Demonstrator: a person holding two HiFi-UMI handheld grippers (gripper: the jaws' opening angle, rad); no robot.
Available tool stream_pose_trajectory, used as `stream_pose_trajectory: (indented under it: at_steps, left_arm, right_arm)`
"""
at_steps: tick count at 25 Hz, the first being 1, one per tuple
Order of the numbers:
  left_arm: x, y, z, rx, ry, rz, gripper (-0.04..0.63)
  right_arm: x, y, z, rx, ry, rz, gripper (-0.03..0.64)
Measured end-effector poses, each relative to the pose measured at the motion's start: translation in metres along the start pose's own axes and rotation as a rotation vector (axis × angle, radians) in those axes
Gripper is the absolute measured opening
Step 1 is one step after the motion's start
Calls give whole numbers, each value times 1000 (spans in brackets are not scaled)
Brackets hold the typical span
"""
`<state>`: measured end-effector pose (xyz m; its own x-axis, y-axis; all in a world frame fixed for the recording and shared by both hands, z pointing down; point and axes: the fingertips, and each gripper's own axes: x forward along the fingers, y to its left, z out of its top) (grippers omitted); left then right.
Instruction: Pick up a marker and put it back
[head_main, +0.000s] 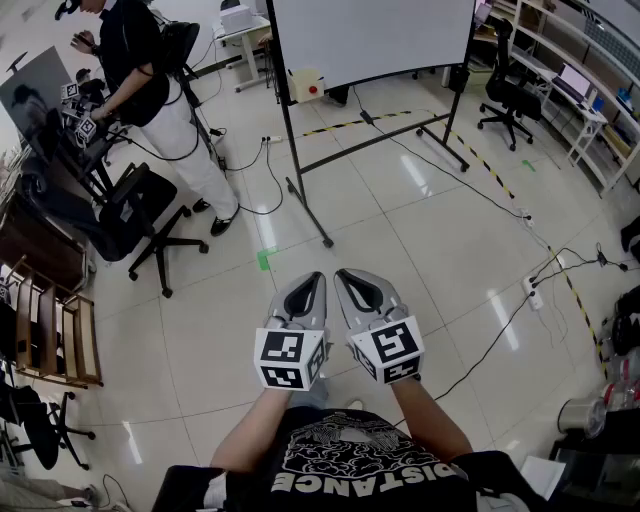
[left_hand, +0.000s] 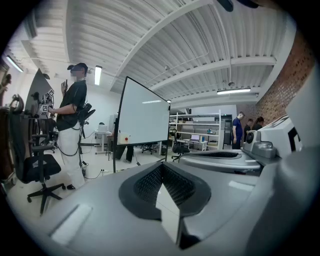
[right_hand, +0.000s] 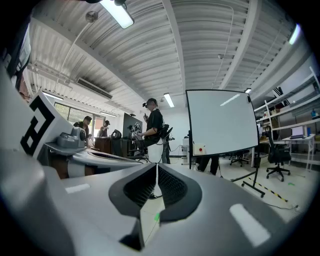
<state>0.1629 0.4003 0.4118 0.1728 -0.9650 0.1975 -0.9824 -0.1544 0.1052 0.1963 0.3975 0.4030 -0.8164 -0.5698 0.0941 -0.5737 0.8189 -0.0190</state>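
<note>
Left gripper (head_main: 314, 277) & right gripper (head_main: 346, 274), 2 total, jaws together, empty; 1 whiteboard (head_main: 370, 35) beyond.

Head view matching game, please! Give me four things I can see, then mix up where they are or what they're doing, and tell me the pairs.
Things:
1. white whiteboard on a black stand
2. standing person in a black top and white trousers
3. small green tape mark
4. grey left gripper

Places or states:
A. on the floor tiles, just ahead of the grippers
B. top middle of the picture
C. jaws shut, holding nothing
D. top left corner

Pairs: 1-B, 2-D, 3-A, 4-C
</note>
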Motion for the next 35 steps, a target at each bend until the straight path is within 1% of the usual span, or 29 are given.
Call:
stream_pose_trajectory:
  at_steps: [4, 11, 20, 27, 35]
  left_arm:
    - [27, 18, 3, -1, -7, -2, 6]
    - [79, 75, 23, -26, -29, 1, 6]
    - [145, 145, 55, -46, -45, -56, 6]
    - [171, 194, 72, -58, -57, -87, 6]
    - [194, 224, 77, -65, -58, -92, 6]
  right_arm:
    - [27, -18, 2, 3, -10, -13, 12]
    - [101, -41, 10, -18, 3, -11, 12]
    - [194, -69, 31, -37, 22, -63, 12]
    - [251, -73, 46, -54, 21, -85, 12]
    - [289, -83, 45, -41, 22, -91, 12]
